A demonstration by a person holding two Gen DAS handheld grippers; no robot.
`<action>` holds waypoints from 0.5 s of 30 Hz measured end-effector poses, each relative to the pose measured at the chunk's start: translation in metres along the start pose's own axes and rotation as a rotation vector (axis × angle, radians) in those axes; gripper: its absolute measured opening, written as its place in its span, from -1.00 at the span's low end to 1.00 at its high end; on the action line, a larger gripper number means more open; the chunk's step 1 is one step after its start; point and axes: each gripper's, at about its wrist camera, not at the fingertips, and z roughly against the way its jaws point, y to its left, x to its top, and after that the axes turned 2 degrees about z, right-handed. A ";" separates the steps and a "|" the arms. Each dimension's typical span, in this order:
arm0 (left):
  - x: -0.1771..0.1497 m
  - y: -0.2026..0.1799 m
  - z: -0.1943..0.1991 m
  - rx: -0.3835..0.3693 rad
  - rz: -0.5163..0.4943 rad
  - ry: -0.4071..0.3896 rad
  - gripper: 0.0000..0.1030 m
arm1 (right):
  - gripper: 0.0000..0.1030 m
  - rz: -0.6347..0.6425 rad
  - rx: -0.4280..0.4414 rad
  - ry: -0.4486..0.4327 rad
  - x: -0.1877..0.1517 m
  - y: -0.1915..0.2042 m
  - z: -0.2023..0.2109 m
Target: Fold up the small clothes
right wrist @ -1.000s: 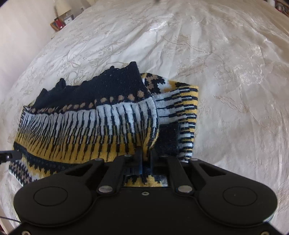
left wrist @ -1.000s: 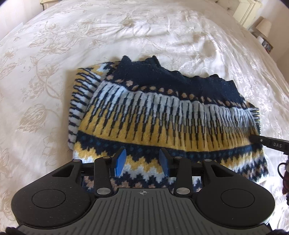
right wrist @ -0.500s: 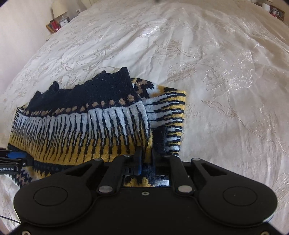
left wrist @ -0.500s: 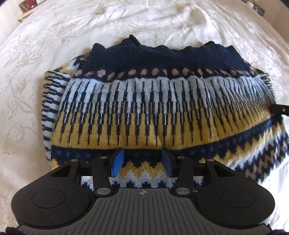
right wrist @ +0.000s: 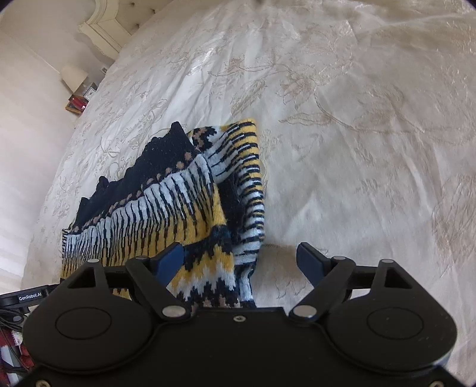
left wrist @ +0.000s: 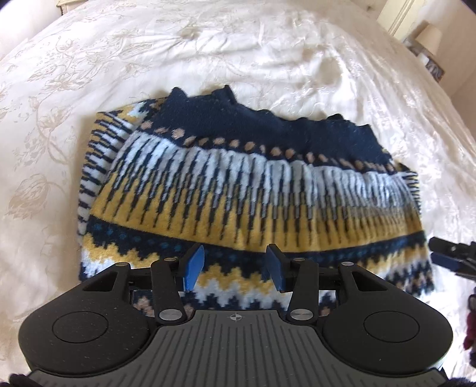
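A knitted sweater (left wrist: 238,190) in navy, white and yellow lies folded on the bed. My left gripper (left wrist: 235,253) hovers over its near patterned hem, blue pads partly apart and nothing pinched between them. The right gripper (right wrist: 240,248) is at the sweater's (right wrist: 166,208) right end, and its jaws are opening wide. The folded corner lies loose between them beside the left finger (right wrist: 171,257), with no pad pressing on it. The right gripper's tip (left wrist: 446,256) shows at the right edge of the left wrist view. The left gripper's body (right wrist: 26,297) shows at the left edge of the right wrist view.
A cream bedspread (left wrist: 267,59) with a floral pattern covers the bed on all sides of the sweater. A lamp (right wrist: 73,77) on a bedside table stands beyond the bed's edge, next to the headboard (right wrist: 104,26). Dark red cloth (left wrist: 471,336) lies at the near right.
The right gripper, shut on the sweater's folded edge a second ago, has opened wide, let it go and rolled. The fold has settled on the bed. The left gripper has shifted slightly.
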 end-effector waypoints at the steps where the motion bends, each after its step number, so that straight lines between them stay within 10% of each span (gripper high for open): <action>1: 0.002 -0.004 -0.002 -0.007 0.001 0.002 -0.14 | 0.68 -0.008 0.014 0.004 -0.001 -0.001 -0.002; 15: 0.012 -0.029 -0.049 0.017 -0.031 0.068 0.04 | 1.00 -0.017 0.164 0.086 0.017 0.003 -0.053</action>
